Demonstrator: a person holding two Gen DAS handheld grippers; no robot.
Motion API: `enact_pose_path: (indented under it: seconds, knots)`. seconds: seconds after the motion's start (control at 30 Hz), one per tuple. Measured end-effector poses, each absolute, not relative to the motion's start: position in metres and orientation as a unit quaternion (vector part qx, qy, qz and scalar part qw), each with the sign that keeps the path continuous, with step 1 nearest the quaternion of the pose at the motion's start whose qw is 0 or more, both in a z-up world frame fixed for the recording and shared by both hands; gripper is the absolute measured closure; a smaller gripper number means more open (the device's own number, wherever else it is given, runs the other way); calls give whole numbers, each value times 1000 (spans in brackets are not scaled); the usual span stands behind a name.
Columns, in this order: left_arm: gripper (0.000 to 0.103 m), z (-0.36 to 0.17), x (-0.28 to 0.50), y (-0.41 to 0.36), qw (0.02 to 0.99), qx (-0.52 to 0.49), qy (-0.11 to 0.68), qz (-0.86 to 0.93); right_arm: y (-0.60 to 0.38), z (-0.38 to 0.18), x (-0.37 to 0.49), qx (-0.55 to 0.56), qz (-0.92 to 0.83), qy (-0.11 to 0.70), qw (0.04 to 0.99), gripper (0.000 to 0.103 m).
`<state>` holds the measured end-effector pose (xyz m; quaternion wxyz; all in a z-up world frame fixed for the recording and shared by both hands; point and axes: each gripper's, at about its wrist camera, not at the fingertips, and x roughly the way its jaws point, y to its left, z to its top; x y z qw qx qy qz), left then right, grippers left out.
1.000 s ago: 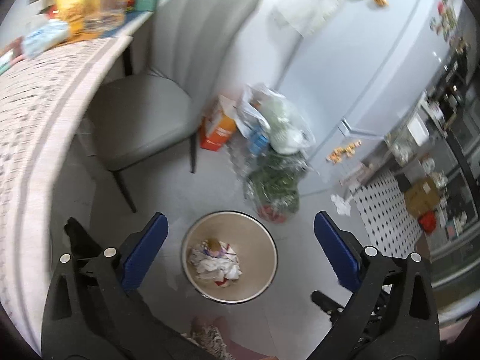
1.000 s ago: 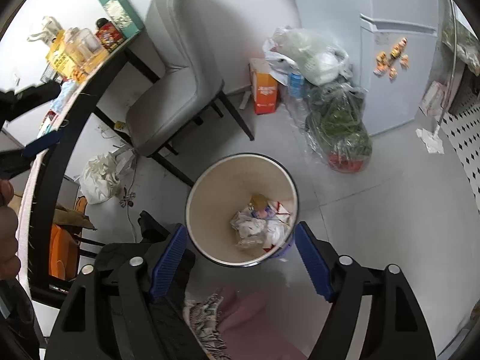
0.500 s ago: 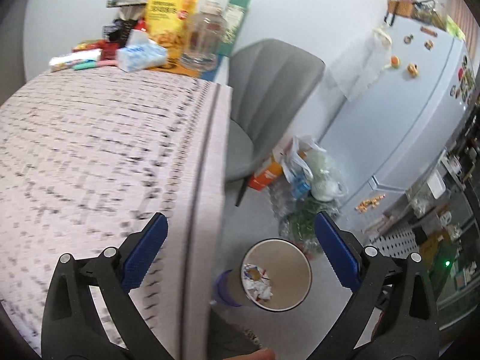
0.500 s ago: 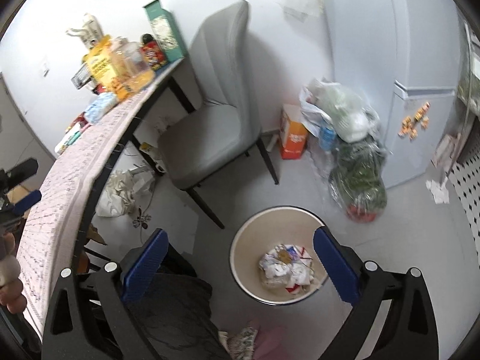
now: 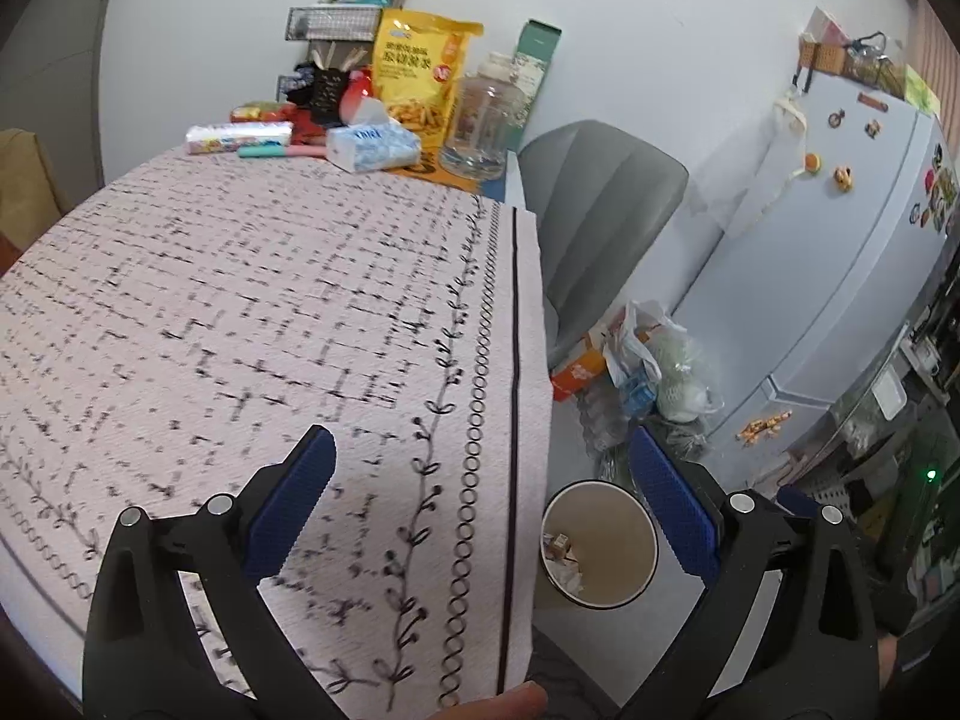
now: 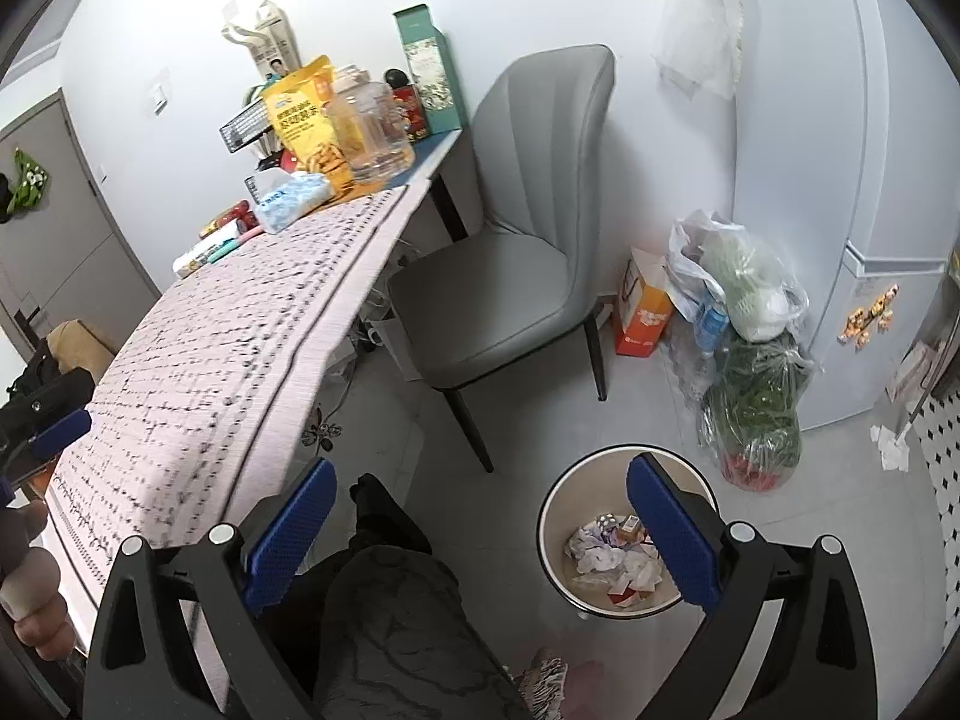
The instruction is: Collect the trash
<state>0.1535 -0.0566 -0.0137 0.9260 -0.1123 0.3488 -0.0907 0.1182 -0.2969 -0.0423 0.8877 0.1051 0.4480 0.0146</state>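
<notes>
Crumpled paper already lies in the bin (image 6: 624,540). Both my grippers, left (image 5: 486,504) and right (image 6: 480,528), have fingers spread and empty. The table (image 5: 240,300) looks cleared of trash.

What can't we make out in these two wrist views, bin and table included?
- Trash bin, left wrist view: near side hidden behind the table edge.
- Bin contents, right wrist view: crumpled scraps too small to identify; the right gripper finger covers part.
- Tablecloth pattern, both views: motion-blurred.
- Left gripper, right wrist view: cut off by the left edge.
</notes>
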Motion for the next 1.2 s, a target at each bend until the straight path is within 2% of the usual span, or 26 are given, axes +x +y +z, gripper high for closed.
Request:
enact_pose_path:
  seconds: [0.47,0.87,1.2]
  knots:
    - [6,-2,92,-9,939,-113,325,-26,-265,-10,101,64,33,441,895,8]
    - [6,7,41,0,946,-109,305,0,-252,12,69,54,56,420,904,8]
    - [6,10,29,2,949,-108,295,15,-242,17,67,48,79,410,907,8]
